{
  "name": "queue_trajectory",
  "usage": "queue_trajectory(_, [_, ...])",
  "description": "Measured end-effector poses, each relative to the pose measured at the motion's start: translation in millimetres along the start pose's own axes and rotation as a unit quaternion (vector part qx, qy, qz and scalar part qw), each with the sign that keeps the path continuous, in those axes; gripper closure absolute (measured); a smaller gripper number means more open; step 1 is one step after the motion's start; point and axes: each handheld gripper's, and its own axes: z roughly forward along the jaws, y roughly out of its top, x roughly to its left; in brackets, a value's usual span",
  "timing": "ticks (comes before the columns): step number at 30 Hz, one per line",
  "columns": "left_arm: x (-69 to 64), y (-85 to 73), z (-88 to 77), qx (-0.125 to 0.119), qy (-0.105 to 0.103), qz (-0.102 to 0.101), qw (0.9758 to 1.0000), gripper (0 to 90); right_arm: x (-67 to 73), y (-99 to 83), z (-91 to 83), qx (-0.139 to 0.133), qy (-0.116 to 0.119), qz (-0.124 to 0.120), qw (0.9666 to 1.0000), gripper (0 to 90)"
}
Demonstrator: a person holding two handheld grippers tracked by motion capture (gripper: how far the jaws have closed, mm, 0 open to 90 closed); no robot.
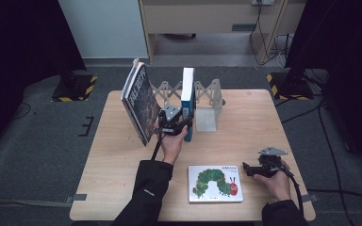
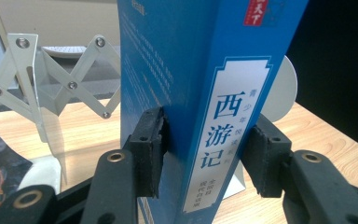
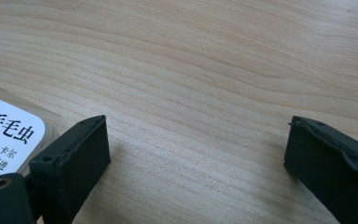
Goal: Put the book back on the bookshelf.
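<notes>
- Left tool (image 2: 205, 154) straddles the spine of the upright blue book (image 2: 205, 70) at mid-desk; its pads look just off the covers
- White rack (image 1: 202, 101) just behind it; dark book (image 1: 140, 101) leans to its left
- Right tool (image 3: 196, 154) gapes wide, holding nothing, over bare desk (image 3: 205, 60) near the right edge, beside the caterpillar book (image 1: 215, 183)

1. The blue book (image 2: 205, 93) has a white spine label reading 西游记 in large blue characters, with smaller characters beside them too small to read.
2. The white picture book (image 3: 4, 140) shows 的毛毛虫 at its corner.
</notes>
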Motion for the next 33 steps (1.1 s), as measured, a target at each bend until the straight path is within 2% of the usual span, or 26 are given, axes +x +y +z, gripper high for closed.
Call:
queue_trajectory(5, [0.8,2.8,6.3,0.002,-0.001,0.000,1.0000,51.8,0.0,0.0,0.0,0.000,0.000,0.000,1.0000,6.9])
queue_trajectory(8, [2.6,3.2,9.3,-0.002,-0.011,0.001,0.9999,51.0,0.0,0.0,0.0,0.000,0.000,0.000,1.0000,6.9])
queue_trajectory(11, [3.0,1.9,9.3,-0.005,-0.016,0.010,0.9998,49.9,0.0,-0.1,0.0,0.000,0.000,0.000,1.0000,6.9])
queue_trajectory(18, [7.2,-3.5,2.4,-0.008,-0.036,-0.002,0.9993,52.1,0.1,-0.1,0.0,0.000,0.000,0.000,1.0000,6.9])
queue_trajectory(20, [7.4,-0.9,3.5,0.000,-0.036,-0.007,0.9993,51.6,0.1,0.0,0.0,0.000,0.000,0.000,1.0000,6.9])
queue_trajectory(23, [5.8,3.3,5.5,0.010,-0.034,-0.003,0.9994,51.0,0.3,-0.1,0.0,0.000,-0.001,0.000,1.0000,6.9])
queue_trajectory(33, [7.1,5.4,12.4,0.009,-0.039,0.000,0.9992,49.9,0.3,-0.2,0.1,0.000,-0.002,-0.001,1.0000,6.7])
